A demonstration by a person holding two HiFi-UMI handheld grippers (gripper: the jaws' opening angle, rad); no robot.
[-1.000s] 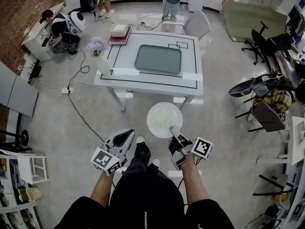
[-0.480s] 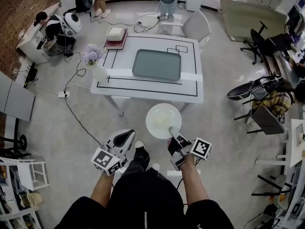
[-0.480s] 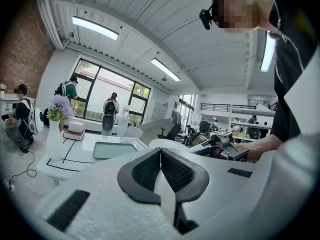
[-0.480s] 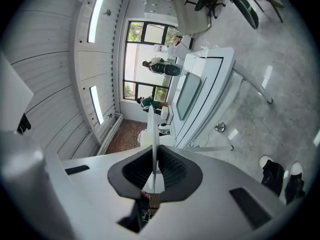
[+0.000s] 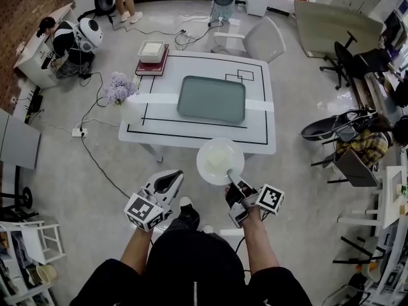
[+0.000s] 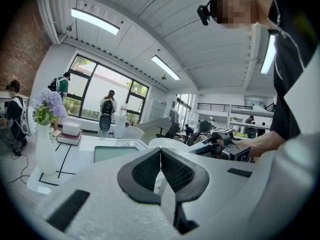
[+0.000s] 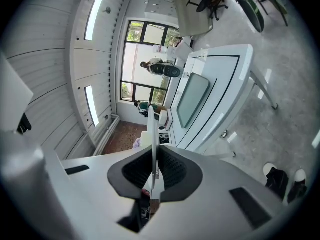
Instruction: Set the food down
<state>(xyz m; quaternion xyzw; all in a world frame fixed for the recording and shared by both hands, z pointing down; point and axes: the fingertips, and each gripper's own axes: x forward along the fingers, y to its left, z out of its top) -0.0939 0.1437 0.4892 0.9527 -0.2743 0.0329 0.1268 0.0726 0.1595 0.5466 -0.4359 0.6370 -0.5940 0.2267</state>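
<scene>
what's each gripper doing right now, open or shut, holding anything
left gripper: shut, nothing between its jaws.
right gripper: shut on the rim of the white plate.

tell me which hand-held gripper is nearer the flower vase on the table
Left. The left hand-held gripper hangs short of the table, below-right of the flower vase in the head view; the right hand-held gripper, clamped on the white plate, is farther right.
</scene>
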